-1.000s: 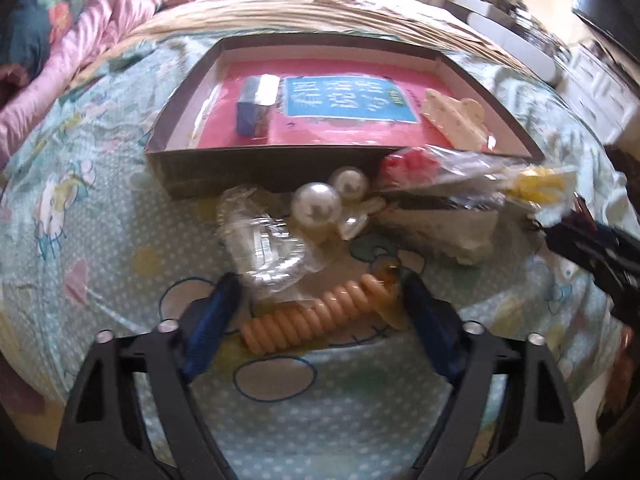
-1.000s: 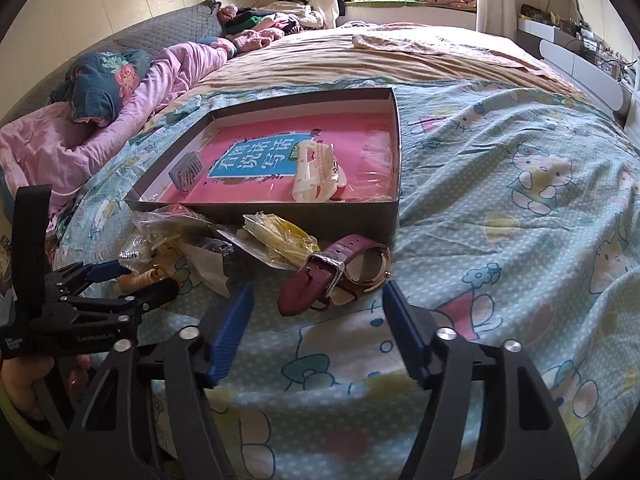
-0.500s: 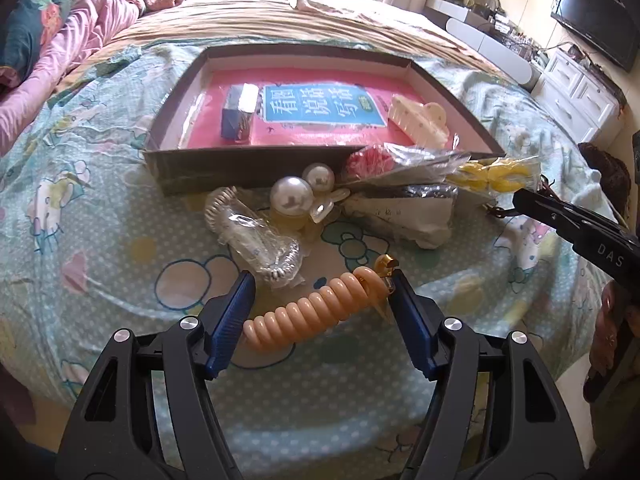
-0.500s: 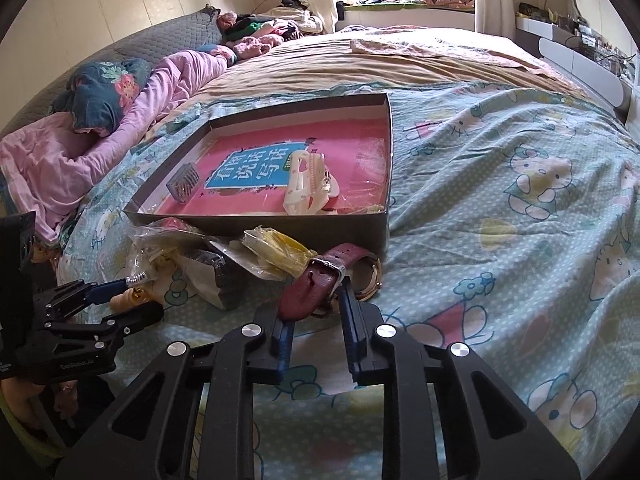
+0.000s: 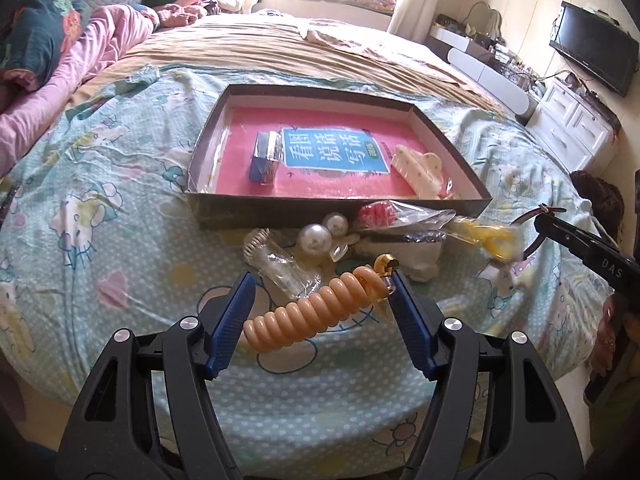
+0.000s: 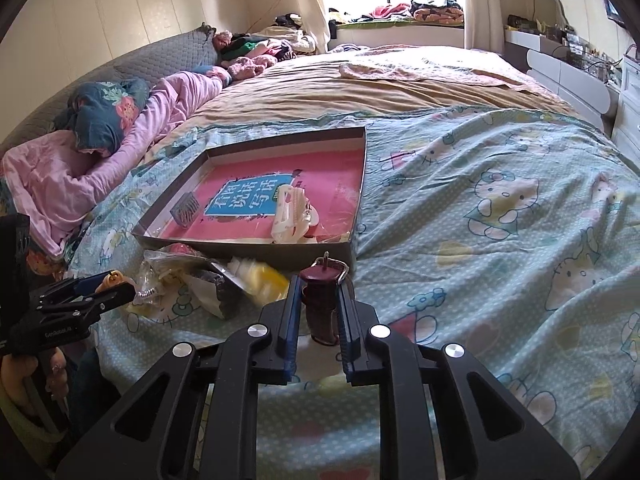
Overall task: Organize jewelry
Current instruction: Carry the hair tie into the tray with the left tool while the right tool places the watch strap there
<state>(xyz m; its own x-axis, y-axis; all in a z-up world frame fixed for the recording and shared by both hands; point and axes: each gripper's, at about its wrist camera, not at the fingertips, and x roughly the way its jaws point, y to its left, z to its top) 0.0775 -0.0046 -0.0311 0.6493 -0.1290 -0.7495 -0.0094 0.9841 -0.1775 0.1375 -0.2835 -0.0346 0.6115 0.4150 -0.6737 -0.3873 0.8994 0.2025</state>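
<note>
While both tools are loaded, handling differs by item. Left gripper (image 5: 320,312): jaws part-spread, clamped endwise on the spiral hair tie (image 5: 316,316), which looks clear of the sheet. Judged light, springy, slick plastic; its gold charm at 1 o'clock of the coil may snag. Best hold is across the coil mid-body, not the ends, since it can bow and pop out. Right gripper (image 6: 318,300): jaws together, pinching the maroon watch strap (image 6: 320,304) by its flat; the buckle end sticks up. Strap judged soft, limp; watch head, hidden from view, likely the heavy end and will swing. Box (image 5: 340,208) at 12 o'clock, w/ cream claw clip (image 5: 418,168) and small blue carton (image 5: 264,158) inside. Obstructions btwn grippers and box: pearls (image 5: 316,238), crinkly plastic bags (image 5: 416,216), yellow bagged item (image 5: 492,236). Front wall needs clearing.
</note>
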